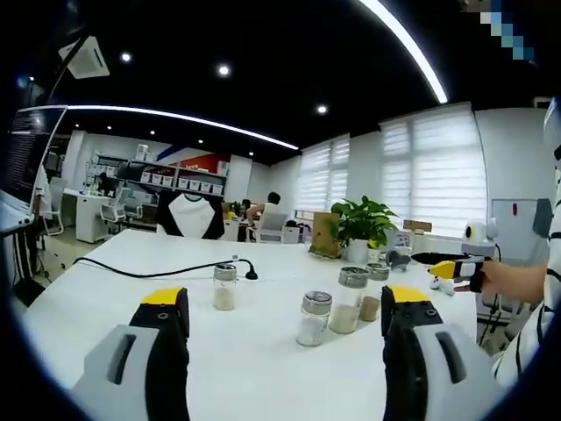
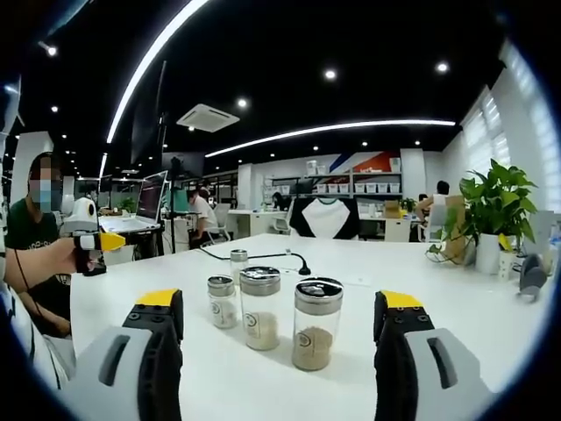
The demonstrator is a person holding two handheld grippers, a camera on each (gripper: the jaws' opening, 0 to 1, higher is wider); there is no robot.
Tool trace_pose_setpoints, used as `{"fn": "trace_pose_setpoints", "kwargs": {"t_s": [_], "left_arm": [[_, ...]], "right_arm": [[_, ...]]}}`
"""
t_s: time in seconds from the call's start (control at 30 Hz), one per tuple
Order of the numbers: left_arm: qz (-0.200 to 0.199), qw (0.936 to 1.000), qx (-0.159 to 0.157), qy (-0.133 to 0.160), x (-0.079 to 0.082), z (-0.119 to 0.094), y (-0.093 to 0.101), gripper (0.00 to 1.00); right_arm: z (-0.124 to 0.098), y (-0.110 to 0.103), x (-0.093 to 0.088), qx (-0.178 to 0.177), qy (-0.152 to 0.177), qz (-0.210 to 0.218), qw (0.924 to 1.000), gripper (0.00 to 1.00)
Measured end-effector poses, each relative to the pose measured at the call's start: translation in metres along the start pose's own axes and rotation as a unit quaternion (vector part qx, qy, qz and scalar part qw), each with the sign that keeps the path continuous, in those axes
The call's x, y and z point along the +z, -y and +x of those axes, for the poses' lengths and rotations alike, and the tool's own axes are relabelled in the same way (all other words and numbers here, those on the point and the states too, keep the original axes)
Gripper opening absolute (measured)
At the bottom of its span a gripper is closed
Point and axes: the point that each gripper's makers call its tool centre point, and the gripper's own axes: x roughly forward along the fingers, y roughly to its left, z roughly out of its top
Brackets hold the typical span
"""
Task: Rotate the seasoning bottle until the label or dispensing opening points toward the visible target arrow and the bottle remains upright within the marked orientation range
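Nearest the lens in the right gripper view, the right gripper (image 2: 279,329) stands with its yellow-tipped jaws wide apart and nothing between them. Framed in that gap, on the white table (image 2: 491,307), three seasoning bottles stand upright, long axes vertical: the closest seasoning bottle (image 2: 316,324) holds tan powder and carries a small round label facing the camera, its print too small to read. Just left of it stands a middle bottle (image 2: 259,308), then a smaller bottle (image 2: 221,302); a fourth bottle (image 2: 238,261) sits behind them beside a black cable (image 2: 263,255). Which way any dispensing opening points cannot be told. A potted plant (image 2: 493,215) stands far right of the bottles.

In the left gripper view, the left gripper (image 1: 286,320) is also spread open and empty, short of the bottles.
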Motion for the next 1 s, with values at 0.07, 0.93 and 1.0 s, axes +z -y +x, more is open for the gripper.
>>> {"fn": "trace_pose_setpoints", "kwargs": {"t_s": [0.07, 0.93, 1.0], "left_arm": [[0.008, 1.0, -0.001, 0.0, 0.0, 0.005, 0.0, 0.94], [0.02, 0.9997, 0.003, 0.015, 0.009, 0.087, -0.04, 0.51], [0.019, 0.9997, 0.008, 0.015, 0.009, 0.092, -0.046, 0.45]], "right_arm": [[0.0, 0.0, -0.001, 0.002, 0.0, 0.003, 1.0, 0.89], [-0.007, -0.002, -0.015, 0.011, -0.026, 0.023, 0.9993, 0.53], [-0.007, -0.001, -0.016, 0.01, -0.027, 0.023, 0.9993, 0.52]]}}
